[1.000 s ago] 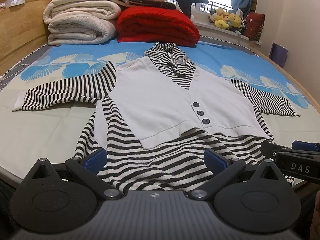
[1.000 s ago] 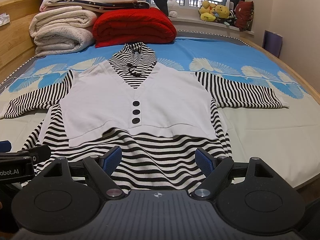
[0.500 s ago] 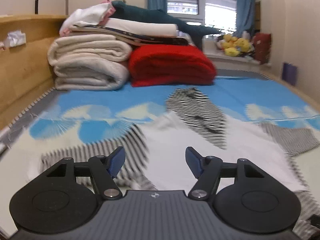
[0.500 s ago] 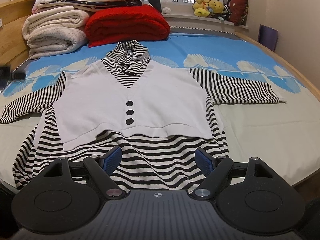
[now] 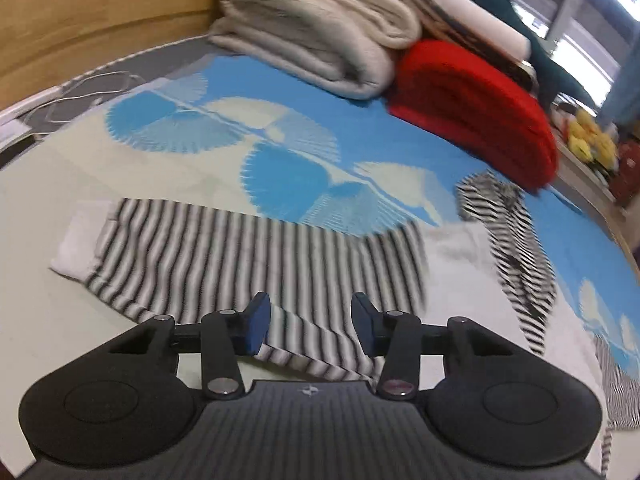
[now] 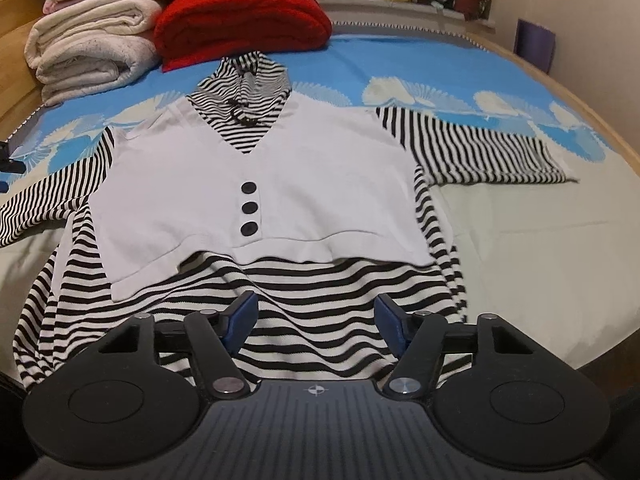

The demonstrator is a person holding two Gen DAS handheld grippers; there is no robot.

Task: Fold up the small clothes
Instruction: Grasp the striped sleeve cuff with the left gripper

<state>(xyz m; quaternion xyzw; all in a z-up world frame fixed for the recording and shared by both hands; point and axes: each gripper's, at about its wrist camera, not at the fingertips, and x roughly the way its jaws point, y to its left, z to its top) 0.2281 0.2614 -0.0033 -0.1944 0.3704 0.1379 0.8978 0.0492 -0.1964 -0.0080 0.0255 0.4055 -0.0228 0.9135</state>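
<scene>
Left tool (image 5: 306,322) closing over black-and-white striped knit top's (image 6: 256,184) blurred sleeve (image 5: 224,256), apparently ungripped; right tool (image 6: 316,322) closing, empty, above hem.

Left tool (image 5: 308,322) swung away from the hem of the striped top (image 6: 256,184), now over its left sleeve (image 5: 240,256) near the white cuff (image 5: 80,240); jaws narrowed and closing, pads not pressing cloth. Right tool (image 6: 316,320) nudged slightly forward over the hem (image 6: 312,320), jaws closing too. Left tool gone from beside the right one.
</scene>
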